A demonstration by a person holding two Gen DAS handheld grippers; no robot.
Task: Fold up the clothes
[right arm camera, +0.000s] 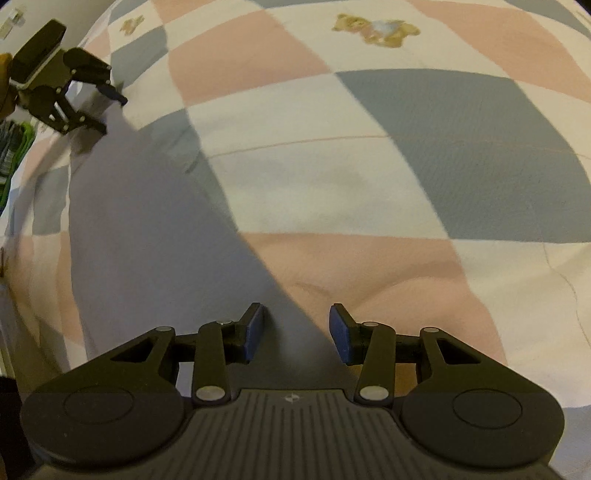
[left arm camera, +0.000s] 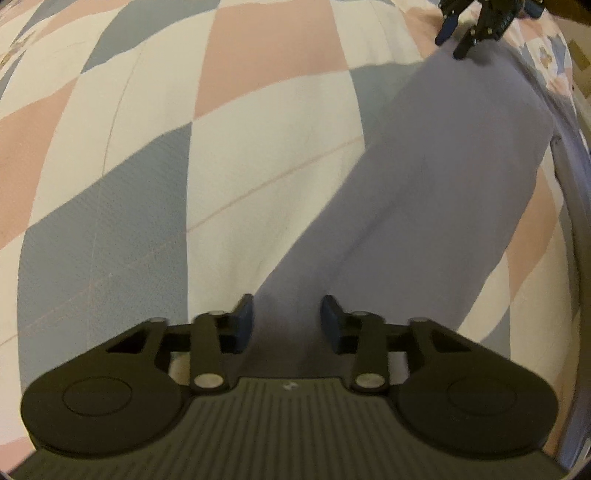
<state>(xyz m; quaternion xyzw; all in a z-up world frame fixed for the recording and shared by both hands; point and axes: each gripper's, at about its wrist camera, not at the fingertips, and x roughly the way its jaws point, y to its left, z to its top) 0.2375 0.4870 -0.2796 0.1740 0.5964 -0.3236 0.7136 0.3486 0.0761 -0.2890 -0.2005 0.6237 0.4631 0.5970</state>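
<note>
A lavender-grey garment (left arm camera: 436, 177) lies flat in a long strip on a checked bedspread (left arm camera: 258, 147). It also shows in the right wrist view (right arm camera: 140, 229). My left gripper (left arm camera: 287, 321) is open, its pads over the near end of the strip, nothing between them. My right gripper (right arm camera: 297, 332) is open over the strip's other end, at its edge. Each gripper shows in the other's view: the right one (left arm camera: 456, 38) at the far end, the left one (right arm camera: 110, 112) at top left, both open.
The bedspread (right arm camera: 369, 184) has pink, blue and white squares and a teddy bear print (right arm camera: 375, 27). The bed's edge runs along the right of the left wrist view (left arm camera: 576, 206). Green and dark items (right arm camera: 13, 147) lie beyond the bed's left edge.
</note>
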